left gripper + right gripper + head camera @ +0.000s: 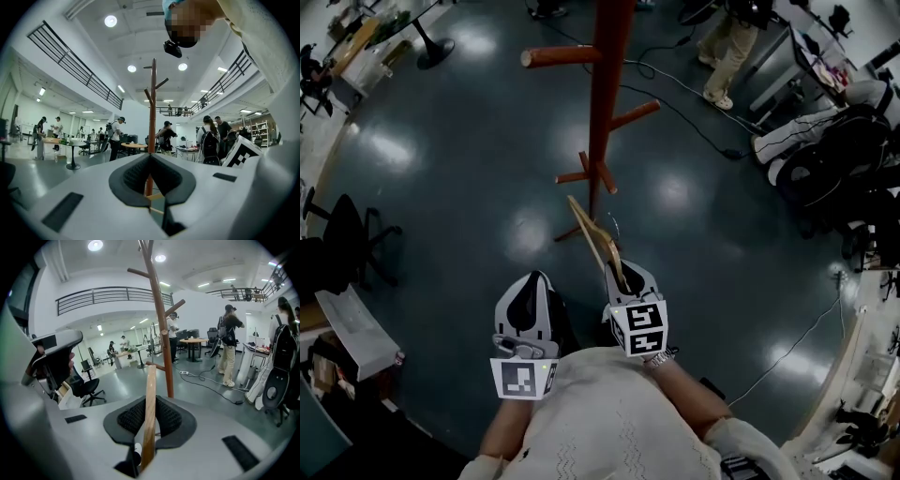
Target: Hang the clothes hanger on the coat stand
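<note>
The reddish-brown wooden coat stand rises straight ahead of me, with pegs sticking out at several heights. My right gripper is shut on a light wooden clothes hanger, which slants up and forward toward the stand's lower pegs without touching them. In the right gripper view the hanger's arm runs between the pads, with the coat stand just behind it. My left gripper hangs beside it, shut and empty. In the left gripper view the left gripper points at the coat stand.
Dark glossy floor surrounds the stand. A black office chair stands at the left. More chairs and bags crowd the right. A cable trails across the floor behind the stand, near a person's legs. A round table base is far left.
</note>
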Demonstrator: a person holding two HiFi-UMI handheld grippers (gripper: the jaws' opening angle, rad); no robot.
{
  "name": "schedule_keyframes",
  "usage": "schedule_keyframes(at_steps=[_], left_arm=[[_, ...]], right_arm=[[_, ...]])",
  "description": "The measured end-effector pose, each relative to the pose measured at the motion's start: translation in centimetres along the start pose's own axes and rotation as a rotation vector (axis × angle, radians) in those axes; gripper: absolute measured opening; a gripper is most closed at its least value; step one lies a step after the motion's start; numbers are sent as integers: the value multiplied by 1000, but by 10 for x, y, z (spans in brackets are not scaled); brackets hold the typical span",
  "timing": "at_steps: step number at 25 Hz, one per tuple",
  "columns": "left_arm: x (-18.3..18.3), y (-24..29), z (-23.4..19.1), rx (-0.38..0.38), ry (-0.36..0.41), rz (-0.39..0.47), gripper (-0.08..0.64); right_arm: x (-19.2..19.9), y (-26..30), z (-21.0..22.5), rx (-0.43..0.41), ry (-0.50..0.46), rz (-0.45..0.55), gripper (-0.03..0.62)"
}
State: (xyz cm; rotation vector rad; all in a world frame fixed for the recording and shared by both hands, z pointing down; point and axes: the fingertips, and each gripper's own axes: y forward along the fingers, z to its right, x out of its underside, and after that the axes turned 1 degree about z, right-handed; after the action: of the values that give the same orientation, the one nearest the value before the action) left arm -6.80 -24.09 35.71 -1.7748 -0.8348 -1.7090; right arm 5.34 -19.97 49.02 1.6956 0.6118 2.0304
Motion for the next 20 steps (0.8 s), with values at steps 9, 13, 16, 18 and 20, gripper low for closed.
schedule_keyframes(at_steps=[9, 13, 16, 18, 20], left_arm=[[9, 38, -19, 56, -82, -20, 12], [16, 44, -36, 64, -88, -31, 12], [19, 50, -44, 55, -99, -28, 12], [20, 55, -50, 51, -99, -27, 12], [23, 58, -57, 45, -103, -26, 12]], right_arm=[[-11, 53, 15, 53, -57, 22, 69], [-12, 77, 17, 42, -71, -2, 69], [-9, 90, 28, 45, -86, -27, 69], [-10, 98, 35, 48, -79, -34, 69], [-9, 106, 40, 48, -78, -36, 69]])
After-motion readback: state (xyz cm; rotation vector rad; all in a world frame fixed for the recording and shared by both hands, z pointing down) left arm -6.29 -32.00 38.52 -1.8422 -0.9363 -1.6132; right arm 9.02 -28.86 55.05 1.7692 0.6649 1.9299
